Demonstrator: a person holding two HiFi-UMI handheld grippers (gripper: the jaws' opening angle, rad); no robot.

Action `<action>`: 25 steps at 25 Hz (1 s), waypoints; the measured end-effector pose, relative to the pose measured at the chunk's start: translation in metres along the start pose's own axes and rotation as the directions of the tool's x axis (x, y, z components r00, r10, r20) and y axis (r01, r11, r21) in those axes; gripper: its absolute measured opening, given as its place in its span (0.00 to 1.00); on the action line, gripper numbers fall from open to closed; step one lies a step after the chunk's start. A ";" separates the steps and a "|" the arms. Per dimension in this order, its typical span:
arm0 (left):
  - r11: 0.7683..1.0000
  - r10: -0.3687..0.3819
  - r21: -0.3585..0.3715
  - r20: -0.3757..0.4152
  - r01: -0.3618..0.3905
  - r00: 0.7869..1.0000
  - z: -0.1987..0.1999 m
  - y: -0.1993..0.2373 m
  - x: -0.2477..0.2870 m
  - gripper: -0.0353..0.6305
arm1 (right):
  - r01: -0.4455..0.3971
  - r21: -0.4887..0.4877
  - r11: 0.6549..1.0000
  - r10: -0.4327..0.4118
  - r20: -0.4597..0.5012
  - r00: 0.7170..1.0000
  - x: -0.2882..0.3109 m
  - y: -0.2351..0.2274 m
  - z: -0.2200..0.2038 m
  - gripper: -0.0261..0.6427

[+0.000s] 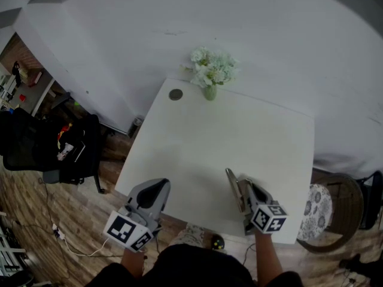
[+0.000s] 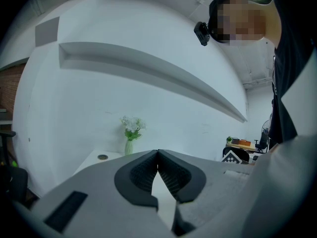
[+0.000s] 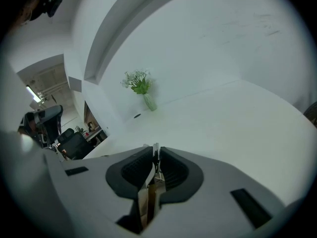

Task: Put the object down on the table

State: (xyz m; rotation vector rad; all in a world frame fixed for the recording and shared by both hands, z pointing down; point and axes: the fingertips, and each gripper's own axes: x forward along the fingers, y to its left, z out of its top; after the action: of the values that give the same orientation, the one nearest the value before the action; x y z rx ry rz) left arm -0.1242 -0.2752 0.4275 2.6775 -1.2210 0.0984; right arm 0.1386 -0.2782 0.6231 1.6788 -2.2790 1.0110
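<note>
— Looking down from the head view, what is the right gripper point(image 1: 242, 191) carrying?

— A thin metal object point(image 1: 230, 181). It is narrow and shiny, pinched edge-on, and its free end sticks forward over the near part of the white table point(image 1: 227, 130), not yet lying on it. The left gripper point(image 1: 157, 190) hangs at the table's near left edge. A vase of flowers point(image 1: 210, 72) and a small round disc point(image 1: 175, 94) stand at the far edge, well apart from both.

— And the left gripper view?

— Its ribbed dark pads meet at the tips with nothing between them, so it is closed and empty.

— The right gripper view?

— Those jaws are clamped on the metal object point(image 3: 151, 182). It shows as flat bright blades with a brownish part lower down, and I can't tell just what it is. I'd judge it light, stiff and slick, so it is likely to pivot or slide in the pads.

— Where would you hold it?

— Where it is held now, flat sides against the ribbing. The smooth, matte tabletop gives it plenty of bare room.
</note>
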 end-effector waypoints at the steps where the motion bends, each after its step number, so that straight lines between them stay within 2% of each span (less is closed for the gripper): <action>1: 1.000 0.000 0.000 0.001 0.000 1.000 0.000 0.000 0.000 0.05 | 0.001 0.000 1.000 -0.001 0.000 1.000 0.000 0.000 0.000 0.11; 6: 1.000 0.000 0.003 0.004 0.000 1.000 0.001 -0.001 0.000 0.05 | 0.002 0.004 1.000 -0.002 0.013 1.000 0.000 -0.001 0.001 0.11; 10: 1.000 -0.007 0.005 0.005 0.007 1.000 0.002 -0.003 0.000 0.05 | 0.009 0.016 1.000 -0.010 0.031 0.999 -0.003 -0.004 0.004 0.16; 16: 1.000 -0.027 0.007 0.008 0.027 1.000 0.004 -0.009 0.004 0.05 | 0.062 0.006 0.998 -0.062 0.085 0.994 -0.022 -0.008 0.022 0.16; 25: 0.997 -0.075 0.007 0.011 0.075 0.997 0.006 -0.022 0.010 0.05 | 0.046 -0.039 0.998 -0.036 0.225 0.974 -0.064 0.017 0.063 0.04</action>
State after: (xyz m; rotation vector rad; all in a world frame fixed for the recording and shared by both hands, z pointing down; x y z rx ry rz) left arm -0.1010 -0.2700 0.4200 2.7299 -1.1236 0.0766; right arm 0.1643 -0.2611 0.5365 1.9008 -2.3694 0.7917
